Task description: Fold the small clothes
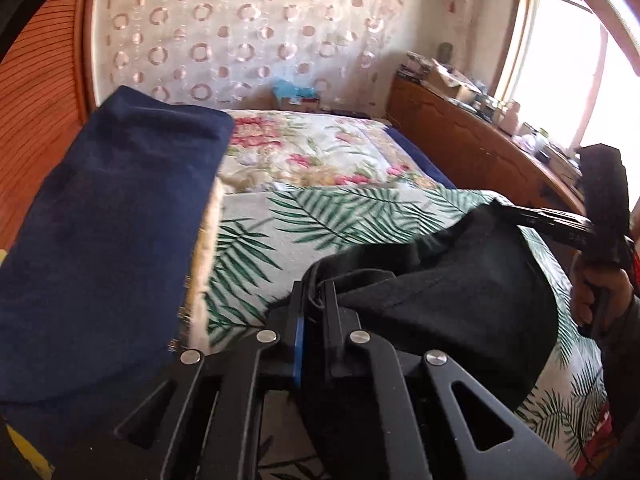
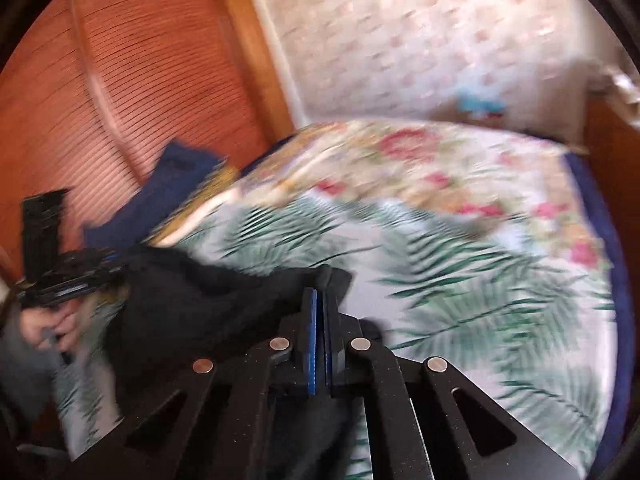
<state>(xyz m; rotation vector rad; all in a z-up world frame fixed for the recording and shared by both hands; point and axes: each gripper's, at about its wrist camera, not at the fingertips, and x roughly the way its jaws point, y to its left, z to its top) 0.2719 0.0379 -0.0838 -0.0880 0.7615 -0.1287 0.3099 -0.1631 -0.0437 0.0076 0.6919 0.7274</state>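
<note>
A black cloth [image 1: 460, 280] lies low and right of middle on the bed [image 1: 320, 208]. The left gripper [image 1: 314, 292] has its jaws pinched shut on one edge of the cloth. The right gripper [image 2: 320, 292] has its jaws pinched shut on another edge. A blue cloth [image 1: 112, 232] sits at the left.

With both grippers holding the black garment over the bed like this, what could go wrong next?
1. The left gripper pinches only a thin edge of the black garment, so the cloth may slip out when pulled.
2. The garment hangs bunched between the left gripper and the right gripper, so a fold may come out crooked.
3. The navy cloth lies close on the left; a sweep may drag it.
</note>
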